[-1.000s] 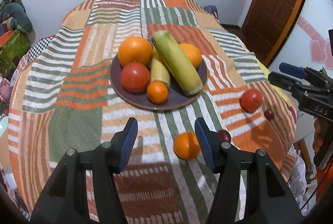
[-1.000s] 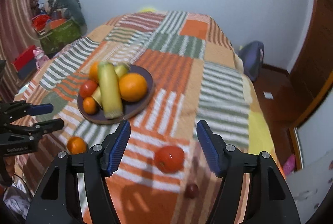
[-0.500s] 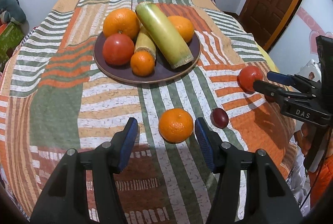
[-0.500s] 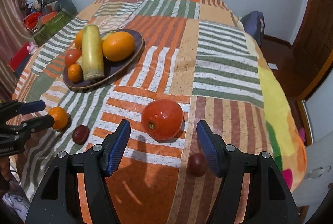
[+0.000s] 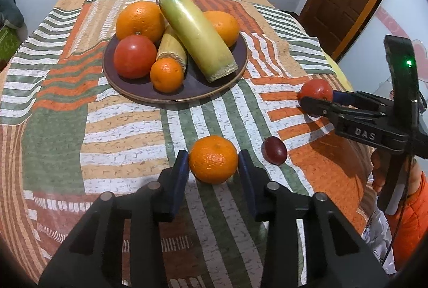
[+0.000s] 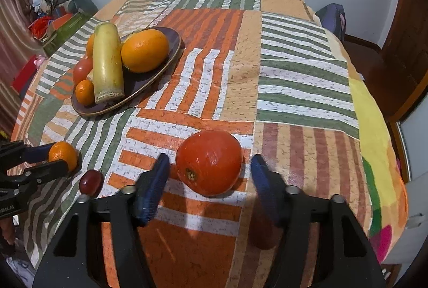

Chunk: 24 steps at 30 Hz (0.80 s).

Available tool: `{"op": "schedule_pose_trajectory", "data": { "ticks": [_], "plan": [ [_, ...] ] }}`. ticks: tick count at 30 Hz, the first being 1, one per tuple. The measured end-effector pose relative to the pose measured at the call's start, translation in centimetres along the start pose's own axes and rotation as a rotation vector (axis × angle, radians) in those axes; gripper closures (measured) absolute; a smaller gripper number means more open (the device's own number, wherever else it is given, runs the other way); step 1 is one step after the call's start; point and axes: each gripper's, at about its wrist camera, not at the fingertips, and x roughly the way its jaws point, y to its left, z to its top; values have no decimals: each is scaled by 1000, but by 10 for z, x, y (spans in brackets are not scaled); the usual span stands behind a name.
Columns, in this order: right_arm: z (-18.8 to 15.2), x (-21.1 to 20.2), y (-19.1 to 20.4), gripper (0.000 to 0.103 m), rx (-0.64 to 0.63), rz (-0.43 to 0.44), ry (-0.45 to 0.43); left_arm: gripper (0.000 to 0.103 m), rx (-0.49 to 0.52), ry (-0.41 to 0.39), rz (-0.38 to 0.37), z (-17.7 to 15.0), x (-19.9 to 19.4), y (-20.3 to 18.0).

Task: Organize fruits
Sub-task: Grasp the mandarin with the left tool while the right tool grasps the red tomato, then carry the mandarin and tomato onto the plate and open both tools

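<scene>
The left gripper (image 5: 212, 167) had been lowered around the small orange (image 5: 213, 159) lying loose on the patchwork cloth (image 5: 53, 127). Its jaws had just been drawn in, and the left pad appeared to be touching the peel; a firm clamp could not be confirmed. Just beside it a dark grape (image 5: 274, 150) was left on the cloth. Further right, the right gripper (image 6: 210, 175) had been brought down around the loose tomato (image 6: 209, 162), its jaws likewise narrowed, though slim gaps were still seen on both sides. The plate (image 5: 198, 90) beyond was already crowded; room near its front rim was judged scarce.
</scene>
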Motion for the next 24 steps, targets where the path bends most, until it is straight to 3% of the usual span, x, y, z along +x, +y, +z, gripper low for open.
{"op": "schedule_pose_trajectory", "data": {
  "ticks": [11,24],
  "plan": [
    [9,-8,2,58,-4,11,-29,65,-22,-33,11,6,-11,12],
    [56,-22,28,58,-80,35,-136,65,-59,-141,87,45,-37,54]
  ]
}}
